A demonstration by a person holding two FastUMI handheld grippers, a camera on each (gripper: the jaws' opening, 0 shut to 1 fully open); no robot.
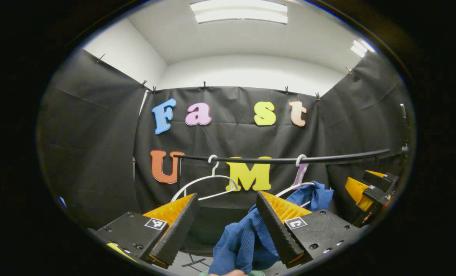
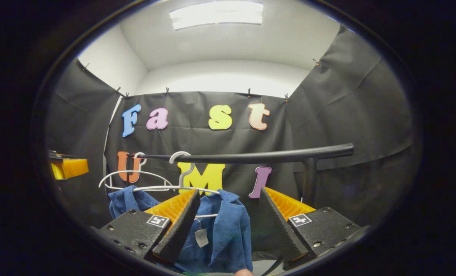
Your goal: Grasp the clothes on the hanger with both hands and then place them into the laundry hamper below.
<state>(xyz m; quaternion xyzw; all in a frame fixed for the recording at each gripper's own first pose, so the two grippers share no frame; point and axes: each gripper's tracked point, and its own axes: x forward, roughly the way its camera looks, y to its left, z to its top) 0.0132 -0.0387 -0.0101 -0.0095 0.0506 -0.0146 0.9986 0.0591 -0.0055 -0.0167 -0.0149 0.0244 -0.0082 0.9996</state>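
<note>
The task is barely begun, by my judgement: the blue garment hangs on a white hanger under the rail, ungrasped. The left gripper and right gripper both gape with jaws spread, cloth between the fingers but not pinched. Grasping, lifting off and dropping below remain. Count: one garment, two hangers, the other hanger bare, one rail.

Black rail — two white hangers, one seemingly bare.
</note>
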